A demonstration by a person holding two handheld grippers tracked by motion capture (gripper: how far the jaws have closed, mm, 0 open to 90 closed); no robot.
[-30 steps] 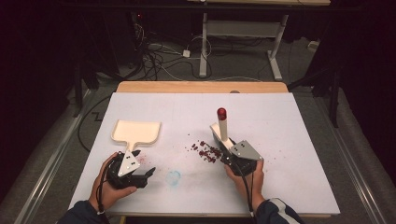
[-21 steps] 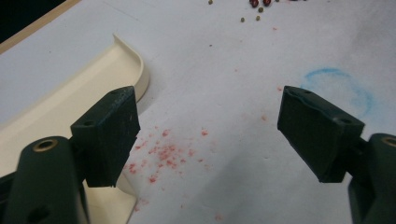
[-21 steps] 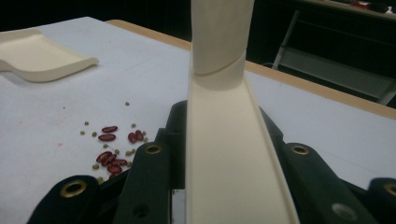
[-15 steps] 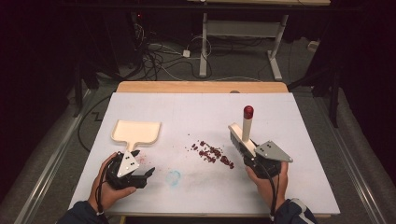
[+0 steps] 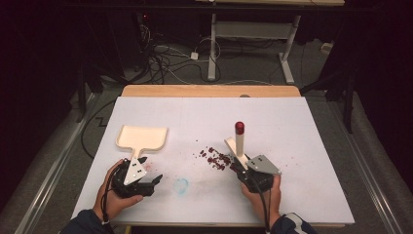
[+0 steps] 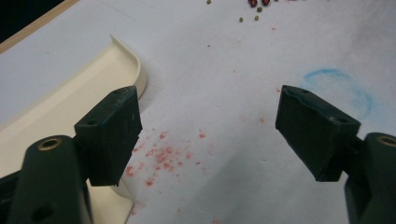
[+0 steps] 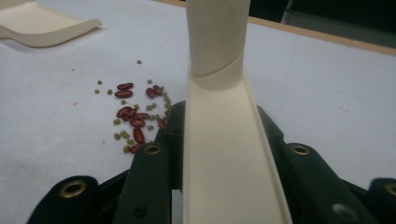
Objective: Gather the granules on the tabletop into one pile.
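A cream dustpan [image 5: 142, 137] lies flat at the table's left, its handle toward the person; its rim [image 6: 128, 60] runs beside the left jaw. My left gripper [image 5: 151, 173] [image 6: 208, 130] rests by that handle, open, over bare red-stained table; its jaws have just closed a little. My right gripper [image 5: 243, 170] [image 7: 217, 121] is shut on a cream hand tool [image 7: 219, 140] that stands upright with a red cap [image 5: 239, 127]. Red and green beans [image 5: 216, 158] [image 7: 135, 121] lie scattered just left of it.
The white table top [image 5: 302, 146] has a wooden strip along its far edge. A faint blue ring mark [image 5: 181, 185] [image 6: 338, 88] and red stains [image 6: 163, 154] lie between the hands. Cables and desk legs stand on the floor beyond.
My right hand swung right with the tool, then came back left and lower, close beside the beans. The left hand and the dustpan stayed put.
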